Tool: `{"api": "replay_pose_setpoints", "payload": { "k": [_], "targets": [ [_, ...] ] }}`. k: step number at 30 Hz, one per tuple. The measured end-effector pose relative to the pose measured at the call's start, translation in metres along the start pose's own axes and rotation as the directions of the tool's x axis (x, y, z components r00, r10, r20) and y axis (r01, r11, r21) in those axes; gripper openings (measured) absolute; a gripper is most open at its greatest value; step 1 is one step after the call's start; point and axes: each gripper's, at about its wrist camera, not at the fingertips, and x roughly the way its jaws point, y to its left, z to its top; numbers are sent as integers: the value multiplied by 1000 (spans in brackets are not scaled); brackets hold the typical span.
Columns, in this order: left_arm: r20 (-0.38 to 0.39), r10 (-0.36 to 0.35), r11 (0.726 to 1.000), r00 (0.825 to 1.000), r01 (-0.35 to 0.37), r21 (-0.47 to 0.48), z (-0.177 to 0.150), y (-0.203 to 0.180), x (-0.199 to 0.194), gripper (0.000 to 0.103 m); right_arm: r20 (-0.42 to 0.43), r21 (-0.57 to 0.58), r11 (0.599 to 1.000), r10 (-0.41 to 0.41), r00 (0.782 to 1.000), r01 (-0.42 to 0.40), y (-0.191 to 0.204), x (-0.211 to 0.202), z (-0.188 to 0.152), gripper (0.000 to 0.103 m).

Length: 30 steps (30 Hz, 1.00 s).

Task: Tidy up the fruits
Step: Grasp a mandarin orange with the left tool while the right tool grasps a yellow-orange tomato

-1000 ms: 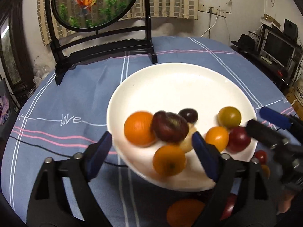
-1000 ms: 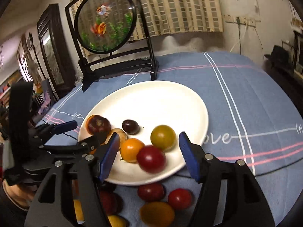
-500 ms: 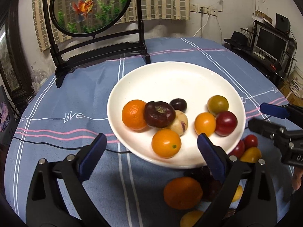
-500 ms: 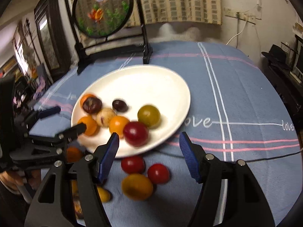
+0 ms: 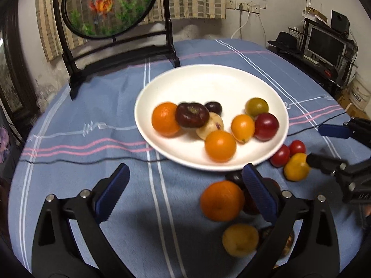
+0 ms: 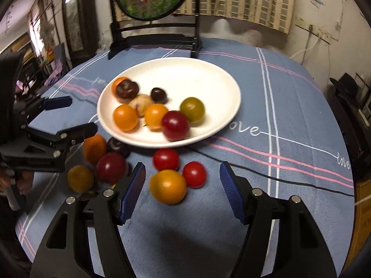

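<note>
A white plate [image 5: 208,74] holds several fruits: an orange [image 5: 165,118], a dark tomato [image 5: 192,115], orange, green and red tomatoes. More fruit lies loose on the blue cloth in front of it: an orange [image 5: 221,200], a yellow fruit [image 5: 240,239], two red tomatoes [image 6: 165,159] and a yellow-orange tomato [image 6: 168,186]. My left gripper [image 5: 185,192] stands wide open over bare cloth, with the loose orange just inside its right finger. My right gripper [image 6: 182,185] is open above the yellow-orange tomato, and its pads are clear of it. Each gripper also shows in the other's view: right gripper [image 5: 316,144], left gripper [image 6: 80,115].
A round fish-painted screen on a black stand [image 5: 111,7] stands at the back of the round table. A thin black cable [image 6: 278,176] crosses the cloth in front of the plate. Shelves with a monitor [image 5: 324,44] stand beyond the table at the right.
Both grippers have drawn back from the plate towards the near side of the table. The left jaws have widened. The loose fruits on the cloth have come into fuller view.
</note>
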Motion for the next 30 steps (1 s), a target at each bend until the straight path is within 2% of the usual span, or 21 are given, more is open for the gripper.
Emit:
{"api": "replay_pose_setpoints", "payload": {
  "k": [8,12,16,19,23,30],
  "targets": [
    [-49,-6,1000,999,5,-16,-3,2,2,100,-68,-50,998,-42,997,39,11,9,-15,67],
    [-67,-3,1000,998,2,-6,-8,1,3,100,-103,-73,997,-29,994,22,20,19,-21,67],
    [-75,-3,1000,997,2,-8,-11,2,0,100,-98,-63,998,-10,995,4,26,26,-21,66],
    [-84,-5,1000,996,3,-25,-11,6,1,100,-80,-19,1000,5,997,-7,23,30,-18,61],
    [-92,-18,999,996,15,-40,-12,10,1,100,-64,-1,1000,-26,998,26,20,33,-16,44],
    [-116,-36,999,993,35,-14,-18,12,4,100,-44,-8,1000,10,999,-10,21,26,-14,43]
  ]
}}
